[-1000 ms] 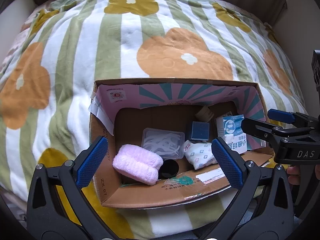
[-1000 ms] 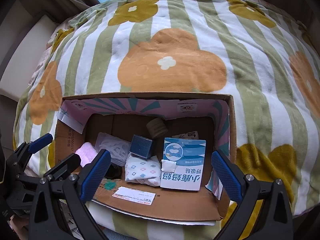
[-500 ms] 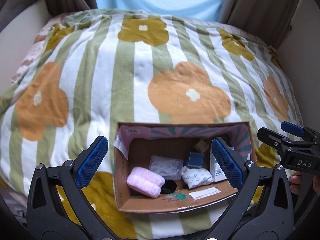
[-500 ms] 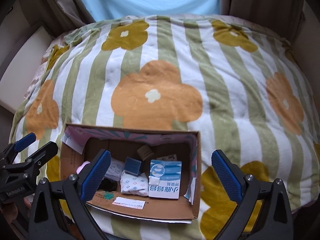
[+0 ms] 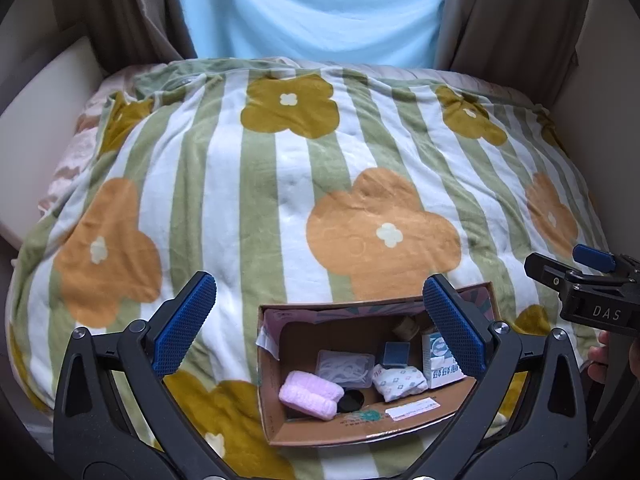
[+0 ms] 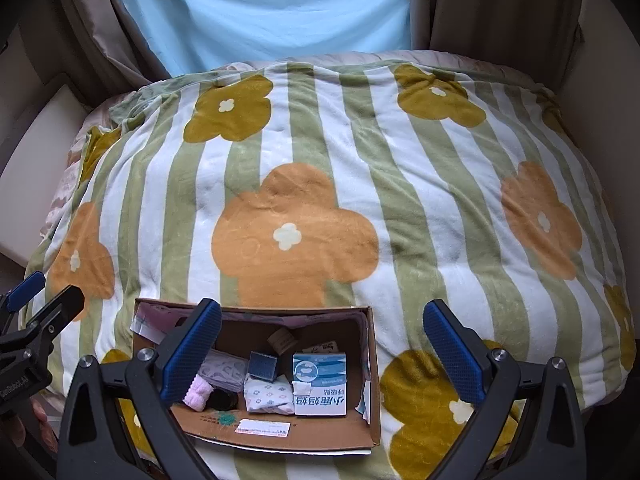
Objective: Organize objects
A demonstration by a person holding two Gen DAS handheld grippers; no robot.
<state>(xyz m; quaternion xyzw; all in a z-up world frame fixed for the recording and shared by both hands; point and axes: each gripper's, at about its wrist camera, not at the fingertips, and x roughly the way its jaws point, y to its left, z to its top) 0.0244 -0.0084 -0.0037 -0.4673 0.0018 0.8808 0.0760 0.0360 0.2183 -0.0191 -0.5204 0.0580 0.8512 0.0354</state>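
An open cardboard box [image 5: 276,420] [image 6: 374,408] sits on the near edge of the bed. It holds a pink fluffy roll [image 5: 310,394] [image 6: 198,390], a clear plastic case [image 5: 344,366], a dark blue cube [image 5: 396,354] [image 6: 263,366], a flower-print pouch [image 5: 400,380] [image 6: 268,396], a white-and-blue carton [image 5: 440,360] [image 6: 319,382], a black round lid [image 5: 351,401] and a brown jar [image 6: 283,338]. My left gripper [image 5: 318,320] is open and empty, raised above the box. My right gripper [image 6: 320,340] is open and empty, also above it.
The bed carries a green-striped blanket with orange and mustard flowers [image 5: 320,200] [image 6: 320,184]. Brown curtains [image 5: 520,12] and a light blue sheer panel [image 6: 264,12] hang behind. White ledges [image 5: 36,128] flank the bed. The right gripper shows in the left wrist view [image 5: 588,292].
Both grippers have pulled back and up from the box. The box now looks smaller and lower in both views, and the curtains have come into view. Both stay open.
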